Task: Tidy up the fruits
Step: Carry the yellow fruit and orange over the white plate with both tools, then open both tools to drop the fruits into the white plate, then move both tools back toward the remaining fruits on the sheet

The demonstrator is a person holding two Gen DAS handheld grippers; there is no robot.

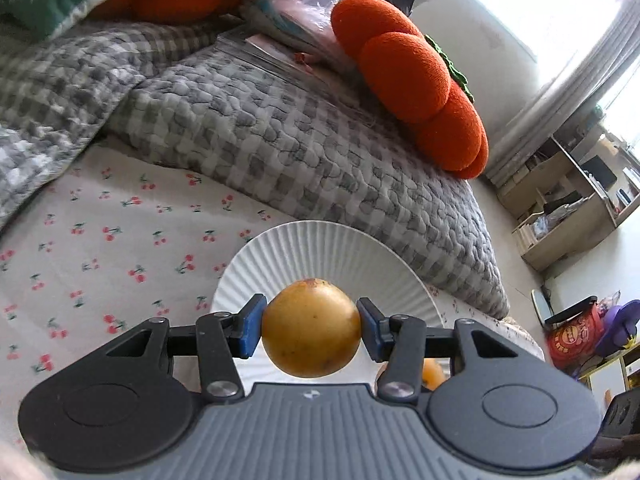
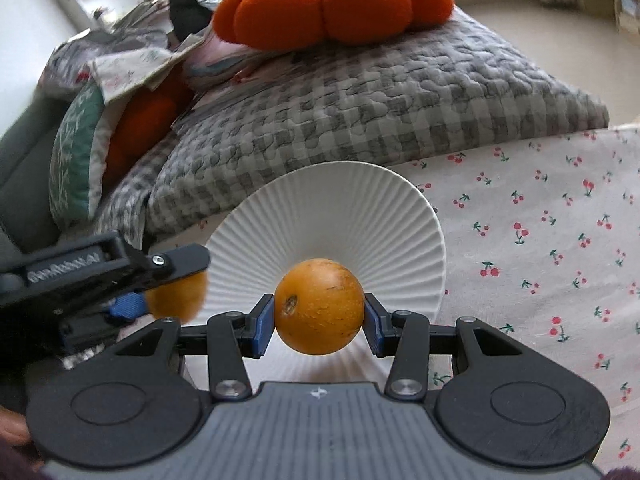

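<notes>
My left gripper (image 1: pixel 311 327) is shut on a yellow-orange round fruit (image 1: pixel 311 330), its blue pads (image 1: pixel 251 330) pressing both sides, above the near part of a white ribbed plate (image 1: pixel 320 248). My right gripper (image 2: pixel 319 318) is shut on a second orange fruit (image 2: pixel 320 306), held over the same white plate (image 2: pixel 340 208). In the right wrist view the left gripper (image 2: pixel 132 280) comes in from the left with its fruit (image 2: pixel 176 294) at the plate's left edge. A slice of the right-hand fruit (image 1: pixel 432 374) shows low in the left wrist view.
The plate lies on a cherry-print sheet (image 1: pixel 100 240) (image 2: pixel 540 220). Behind it rises a grey checked quilt (image 1: pixel 280 128) (image 2: pixel 360 100) with an orange pumpkin cushion (image 1: pixel 412 88) (image 2: pixel 332 0) on top. Shelves (image 1: pixel 568 200) and bags (image 1: pixel 576 336) stand on the floor beyond.
</notes>
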